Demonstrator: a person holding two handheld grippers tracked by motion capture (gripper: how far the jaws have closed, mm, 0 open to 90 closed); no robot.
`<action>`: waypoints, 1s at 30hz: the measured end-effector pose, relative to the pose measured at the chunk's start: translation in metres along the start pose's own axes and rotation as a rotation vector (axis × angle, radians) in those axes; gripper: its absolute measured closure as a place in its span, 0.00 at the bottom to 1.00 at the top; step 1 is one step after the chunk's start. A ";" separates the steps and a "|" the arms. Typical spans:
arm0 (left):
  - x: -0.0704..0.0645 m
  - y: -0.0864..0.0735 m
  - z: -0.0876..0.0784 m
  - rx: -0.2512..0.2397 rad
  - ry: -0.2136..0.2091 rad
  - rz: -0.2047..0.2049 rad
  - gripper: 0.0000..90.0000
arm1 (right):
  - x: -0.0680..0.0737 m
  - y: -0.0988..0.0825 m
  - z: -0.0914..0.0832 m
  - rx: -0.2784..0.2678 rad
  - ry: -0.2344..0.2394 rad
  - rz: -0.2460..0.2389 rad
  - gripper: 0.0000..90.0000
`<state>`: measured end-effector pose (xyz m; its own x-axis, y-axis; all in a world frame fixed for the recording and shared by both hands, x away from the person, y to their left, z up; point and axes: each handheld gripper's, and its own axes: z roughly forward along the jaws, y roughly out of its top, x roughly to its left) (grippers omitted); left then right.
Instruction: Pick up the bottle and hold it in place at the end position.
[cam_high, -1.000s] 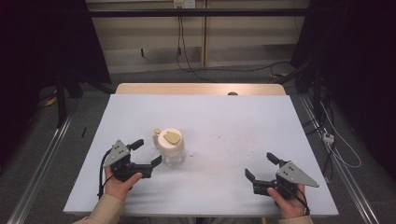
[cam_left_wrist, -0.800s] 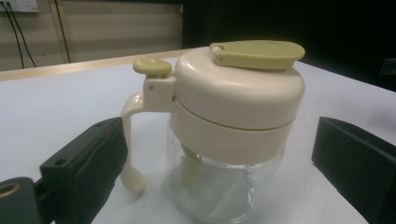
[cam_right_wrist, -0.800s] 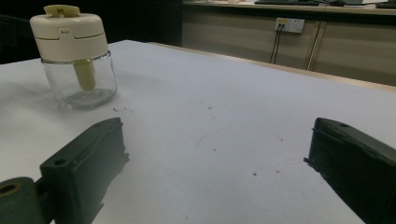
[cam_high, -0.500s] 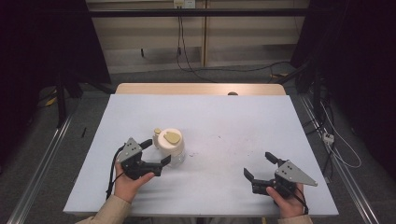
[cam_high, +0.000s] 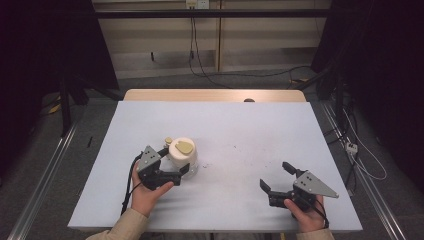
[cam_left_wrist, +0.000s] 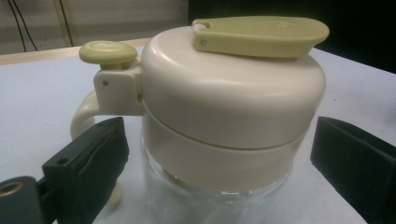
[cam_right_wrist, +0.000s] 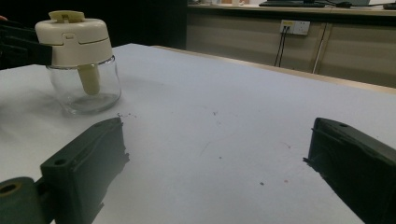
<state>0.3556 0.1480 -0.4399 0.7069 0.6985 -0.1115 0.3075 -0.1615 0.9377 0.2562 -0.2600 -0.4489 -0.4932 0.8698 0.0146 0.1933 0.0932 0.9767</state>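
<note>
The table (cam_high: 300, 130) is covered by a white sheet, and little is found on it. Near its front left stands the jar (cam_high: 182, 156), upright, a clear glass body under a cream lid (cam_left_wrist: 233, 88) with a green flap (cam_left_wrist: 261, 35) on top and a green button (cam_left_wrist: 107, 51) by the handle at its side.

The left gripper (cam_high: 172, 162) is placed around the jar: in the left gripper view the jaws are seen spread, one on each side of the glass just below the lid, with a gap visible on both sides. Nothing is clamped yet. The right gripper (cam_high: 277, 177) is held low over the front right of the table, well apart from the jar, its jaws wide apart and empty; in the right gripper view bare sheet is seen between them.

The work is judged to be at its start. The approach to the jar is made, but the grasp is not closed, the jar rests on the table, and the lid and flap are seen shut. Gripping, and whatever is to be done with lid or jar, is left.
</note>
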 end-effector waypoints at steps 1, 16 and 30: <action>-0.001 0.000 0.001 0.002 0.004 0.001 0.04 | 0.000 0.000 0.001 0.002 0.001 -0.002 0.04; -0.003 0.000 0.010 0.009 0.036 0.010 0.04 | 0.002 0.001 0.004 0.004 0.009 -0.009 0.04; -0.008 0.000 0.026 0.000 0.058 0.001 0.03 | 0.001 0.001 0.005 0.003 0.012 -0.006 0.04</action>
<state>0.3659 0.1243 -0.4477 0.6692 0.7375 -0.0910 0.3067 -0.1626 0.9378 0.2599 -0.2562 -0.4493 -0.5042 0.8635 0.0112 0.1928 0.0998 0.9762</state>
